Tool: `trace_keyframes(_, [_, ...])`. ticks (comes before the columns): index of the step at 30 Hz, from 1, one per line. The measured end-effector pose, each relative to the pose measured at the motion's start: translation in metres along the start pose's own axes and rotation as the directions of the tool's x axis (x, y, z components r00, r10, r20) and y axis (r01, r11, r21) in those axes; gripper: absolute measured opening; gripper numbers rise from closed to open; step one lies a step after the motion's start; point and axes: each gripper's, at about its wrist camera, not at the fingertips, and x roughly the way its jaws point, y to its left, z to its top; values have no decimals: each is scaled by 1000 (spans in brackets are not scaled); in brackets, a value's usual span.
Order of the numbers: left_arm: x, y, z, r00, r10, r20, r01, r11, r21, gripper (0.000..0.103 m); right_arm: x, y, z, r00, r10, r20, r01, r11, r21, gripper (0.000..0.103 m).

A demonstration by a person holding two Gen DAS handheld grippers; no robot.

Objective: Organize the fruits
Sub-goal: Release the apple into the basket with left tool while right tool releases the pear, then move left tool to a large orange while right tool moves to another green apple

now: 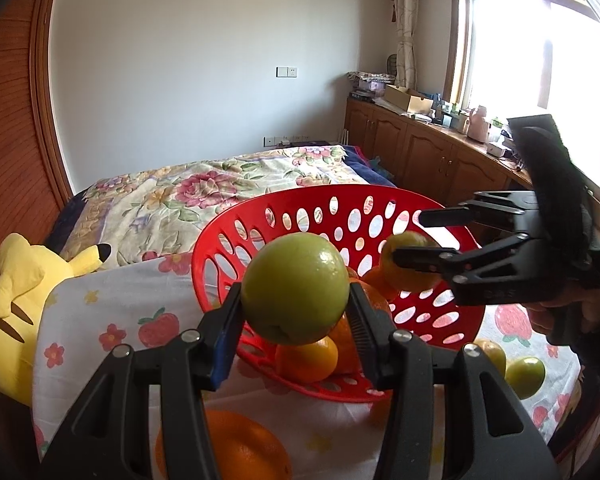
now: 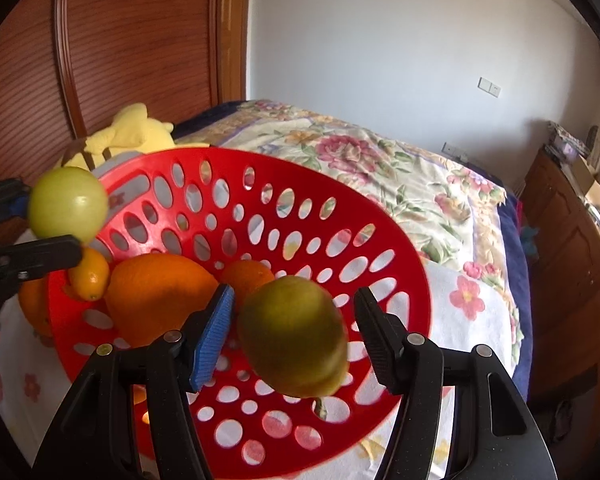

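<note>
My left gripper [image 1: 295,300] is shut on a green apple [image 1: 296,288] and holds it over the near rim of the red perforated basket [image 1: 216,236]. From the right wrist view the same apple [image 2: 68,204] shows at the basket's left edge. My right gripper [image 2: 294,320] stands over the basket [image 2: 416,280] with a blurred yellow-green fruit [image 2: 296,336] between its pads. A gap shows beside the right pad, so the fruit is loose. Several oranges [image 2: 156,296] lie inside the basket. The right gripper [image 1: 408,237] and its fruit [image 1: 404,276] also appear in the left wrist view.
The basket rests on a white fruit-print cloth [image 1: 100,312]. One orange [image 1: 224,448] lies on it in front, and two green-yellow fruits [image 1: 524,376] lie at the right. A yellow plush toy [image 1: 16,300] sits left, a floral bed [image 1: 180,196] behind, and wooden cabinets [image 1: 420,152] right.
</note>
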Motion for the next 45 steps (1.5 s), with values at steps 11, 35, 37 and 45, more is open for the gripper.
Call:
trace_keyframes(11, [27,-2,6,999,18,-52,-18,1000,-4,50,-30,7,-11,998,34,57,-35,999,15,64])
trace_keyframes(35, [-51,-15,-21,998,45,37,-46,999,24,54,-81,0,-72,995,-10,96,-6,988,157,66])
trace_keyframes(37, [-60,-17,-28,998,45,41,-46,999,23,54,-87,-1,-80,995,-15,100,-2,985,170,66])
trace_keyframes(45, [-79,-19,-54,998,39,39,-39,999,6,55,-100,8,-106,995,-23,95,4,981,195,66])
